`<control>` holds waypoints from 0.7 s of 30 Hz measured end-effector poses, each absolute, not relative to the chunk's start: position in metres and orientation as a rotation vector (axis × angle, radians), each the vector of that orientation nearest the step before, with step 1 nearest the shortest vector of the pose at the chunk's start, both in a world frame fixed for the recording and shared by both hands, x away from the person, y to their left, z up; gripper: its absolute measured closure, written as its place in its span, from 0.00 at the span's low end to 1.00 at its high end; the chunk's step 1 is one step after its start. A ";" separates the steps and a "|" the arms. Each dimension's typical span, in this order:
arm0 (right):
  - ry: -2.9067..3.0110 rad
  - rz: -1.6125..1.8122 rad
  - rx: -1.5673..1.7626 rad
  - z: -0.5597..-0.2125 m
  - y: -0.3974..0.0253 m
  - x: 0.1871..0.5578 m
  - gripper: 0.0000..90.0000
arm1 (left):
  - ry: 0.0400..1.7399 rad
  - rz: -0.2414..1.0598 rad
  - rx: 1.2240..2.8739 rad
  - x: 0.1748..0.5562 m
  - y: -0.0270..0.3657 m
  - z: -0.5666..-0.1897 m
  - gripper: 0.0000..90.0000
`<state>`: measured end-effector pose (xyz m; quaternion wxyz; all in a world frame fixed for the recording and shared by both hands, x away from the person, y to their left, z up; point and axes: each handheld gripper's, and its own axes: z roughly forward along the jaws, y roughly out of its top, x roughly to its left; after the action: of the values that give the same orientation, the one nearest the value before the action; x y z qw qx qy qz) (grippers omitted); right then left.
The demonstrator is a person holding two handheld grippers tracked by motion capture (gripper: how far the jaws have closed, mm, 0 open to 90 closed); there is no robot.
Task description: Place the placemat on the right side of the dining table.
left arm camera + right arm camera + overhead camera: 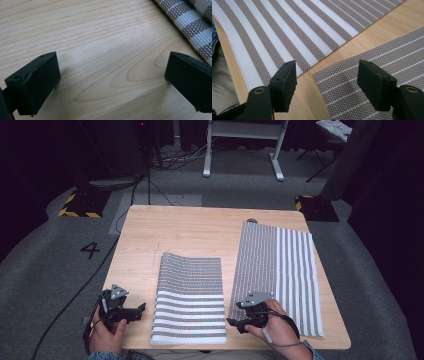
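We are holding both grippers wide apart: our left gripper (131, 310) beside the folded mat (190, 298), our right gripper (239, 323) over the long mat's (277, 275) corner. Grabbing badly could be bunching it.

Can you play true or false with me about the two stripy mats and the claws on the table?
1. Two striped mats lie on the wooden table. True.
2. The left claw is gripping the smaller mat. False: it is open over bare wood beside that mat.
3. The right claw is open. True: its jaws stand apart at the near corner of the bigger mat.
4. The two mats overlap. False: a strip of bare wood separates them.
5. The bigger mat is on the person's right. True.
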<state>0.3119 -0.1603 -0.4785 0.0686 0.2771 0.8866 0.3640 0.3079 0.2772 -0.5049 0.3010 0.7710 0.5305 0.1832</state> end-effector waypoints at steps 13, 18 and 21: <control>2.614 1.029 0.796 -0.491 -0.168 0.318 0.73 | 1.407 0.486 2.046 0.308 0.277 -0.505 0.00; 2.609 1.068 0.846 -0.490 -0.177 0.329 0.95 | 1.409 0.486 2.044 0.308 0.277 -0.505 0.00; 2.603 1.078 0.830 -0.486 -0.181 0.329 0.97 | 1.409 0.486 2.044 0.308 0.277 -0.505 0.00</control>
<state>0.3287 -0.1809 -0.4859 0.1021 0.2810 0.8816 0.3653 0.3079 0.2771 -0.5050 0.3012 0.7704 0.5311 0.1832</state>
